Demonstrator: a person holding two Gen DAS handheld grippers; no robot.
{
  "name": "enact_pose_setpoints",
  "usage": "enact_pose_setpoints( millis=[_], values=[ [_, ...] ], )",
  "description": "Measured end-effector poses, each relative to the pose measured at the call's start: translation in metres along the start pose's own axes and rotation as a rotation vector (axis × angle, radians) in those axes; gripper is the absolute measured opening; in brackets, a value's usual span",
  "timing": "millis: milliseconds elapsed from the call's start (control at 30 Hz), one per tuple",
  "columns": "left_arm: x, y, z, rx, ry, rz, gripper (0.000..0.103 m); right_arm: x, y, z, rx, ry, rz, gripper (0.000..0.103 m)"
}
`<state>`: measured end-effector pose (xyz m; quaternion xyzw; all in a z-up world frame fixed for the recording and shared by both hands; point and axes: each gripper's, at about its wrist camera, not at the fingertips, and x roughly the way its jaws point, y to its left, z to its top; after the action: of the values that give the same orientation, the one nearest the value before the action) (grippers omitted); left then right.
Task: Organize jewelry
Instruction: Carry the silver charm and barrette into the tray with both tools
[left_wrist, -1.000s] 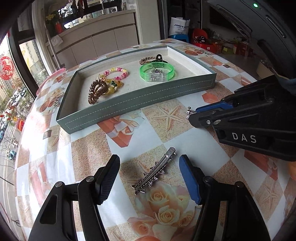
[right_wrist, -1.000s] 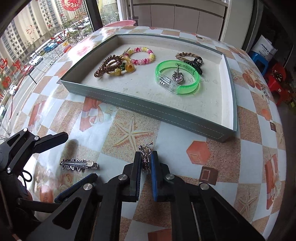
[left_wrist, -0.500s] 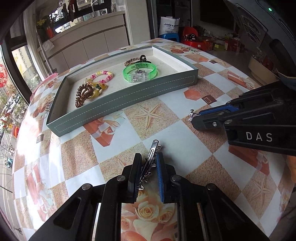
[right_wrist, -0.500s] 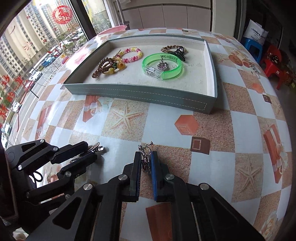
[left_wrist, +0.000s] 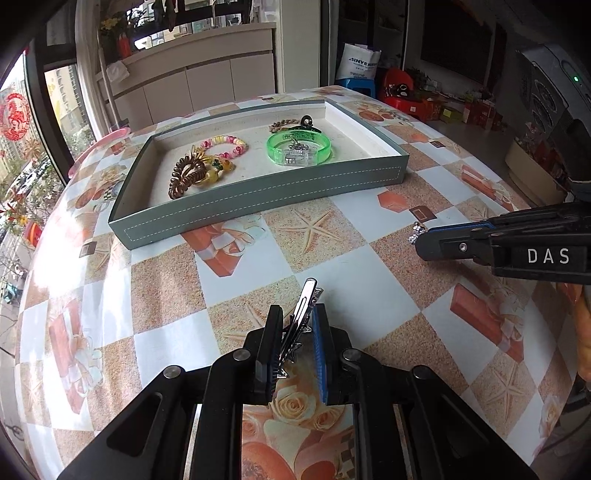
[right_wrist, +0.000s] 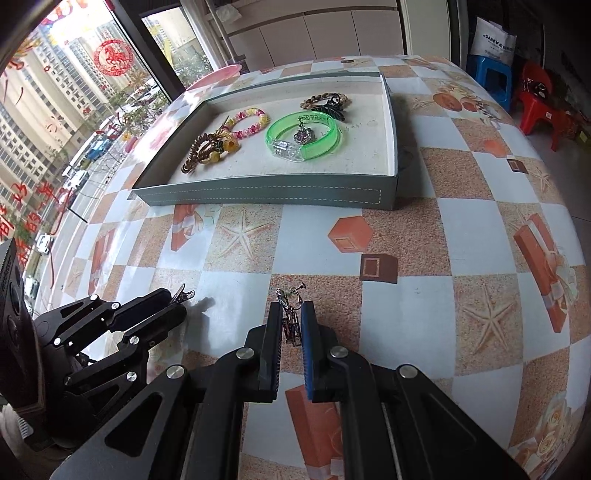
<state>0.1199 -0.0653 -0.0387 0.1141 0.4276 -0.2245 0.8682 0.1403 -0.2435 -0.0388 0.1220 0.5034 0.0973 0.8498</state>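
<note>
My left gripper (left_wrist: 295, 314) is shut on a silver spiked hair clip (left_wrist: 301, 314), lifted a little above the patterned table; its tip sticks out past the pads. My right gripper (right_wrist: 291, 314) is shut on a small metal earring (right_wrist: 291, 321), whose hook pokes out in front. Each gripper shows in the other's view: the right gripper (left_wrist: 419, 236) at the right, the left gripper (right_wrist: 181, 299) at the lower left. Beyond both lies a grey-green tray (left_wrist: 258, 199) (right_wrist: 258, 194) holding a green bangle (left_wrist: 298, 147) (right_wrist: 303, 138), a beaded bracelet (left_wrist: 225, 144), a brown coil hair tie (left_wrist: 186, 175) and a dark claw clip (right_wrist: 330, 103).
The round table (left_wrist: 166, 280) wears an orange-and-white checked cloth and curves off at its edges. A pink dish (right_wrist: 218, 75) sits past the tray near the window. Red and blue stools (right_wrist: 517, 92) stand on the floor to the right.
The left gripper closed on the hair clip, which lay flat between open fingers, and raised it. The right gripper, still holding the earring, drew back from the tray and rolled.
</note>
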Motion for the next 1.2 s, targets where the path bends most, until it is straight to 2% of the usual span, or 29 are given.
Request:
enact_pose_setpoints(
  millis=[233, 767, 967, 1200],
  values=[
    [-0.017, 0.019, -0.001, -0.085, -0.036, -0.009, 0.029, -0.007, -0.008, 0.000, 0.032, -0.013, 0.028, 0.011],
    [-0.035, 0.038, 0.011, -0.149, -0.088, -0.013, 0.028, -0.020, -0.009, 0.007, 0.054, -0.043, 0.079, 0.011],
    [-0.045, 0.044, 0.031, -0.154, -0.119, -0.008, 0.028, -0.032, -0.004, 0.024, 0.037, -0.069, 0.090, 0.011],
    [-0.047, 0.058, 0.067, -0.179, -0.160, 0.002, 0.028, -0.041, -0.001, 0.062, 0.029, -0.105, 0.100, 0.011]
  ],
)
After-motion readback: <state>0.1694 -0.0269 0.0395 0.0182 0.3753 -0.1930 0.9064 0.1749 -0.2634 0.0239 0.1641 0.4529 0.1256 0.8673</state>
